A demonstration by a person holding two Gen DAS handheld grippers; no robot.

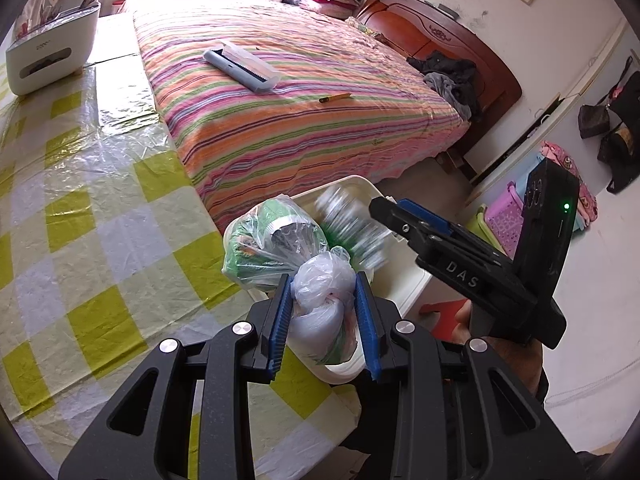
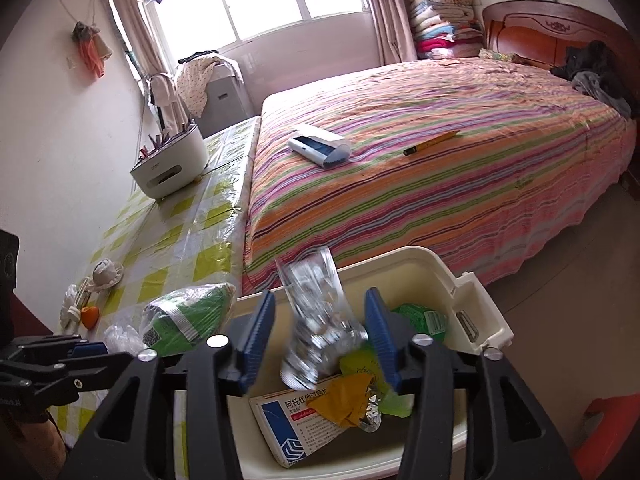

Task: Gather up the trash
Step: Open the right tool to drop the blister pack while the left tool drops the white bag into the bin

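My left gripper [image 1: 323, 320] is shut on the knotted neck of a clear plastic bag [image 1: 276, 240] stuffed with green packaging, held over the table's near corner. The same bag [image 2: 188, 316] shows at the left of the right wrist view, beside the left gripper [image 2: 96, 350]. My right gripper [image 2: 318, 340] stands open above a cream bin [image 2: 440, 264]. A crumpled silvery wrapper [image 2: 316, 312], blurred, hangs loose between its pads with a gap on each side. In the left wrist view the right gripper [image 1: 390, 210] sits just right of that wrapper [image 1: 344, 216]. A blue-and-white medicine box [image 2: 296, 420] and a yellow wrapper [image 2: 348, 396] lie in the bin.
The table [image 1: 100, 200] wears a yellow-checked cloth under plastic film. On it are a white organiser box [image 2: 172, 168], a crumpled tissue [image 2: 106, 274] and an orange scrap [image 2: 90, 316]. The striped bed [image 2: 440, 160] carries a lint brush [image 2: 320, 148] and a yellow pen [image 2: 432, 142]. A red stool [image 2: 608, 432] stands right of the bin.
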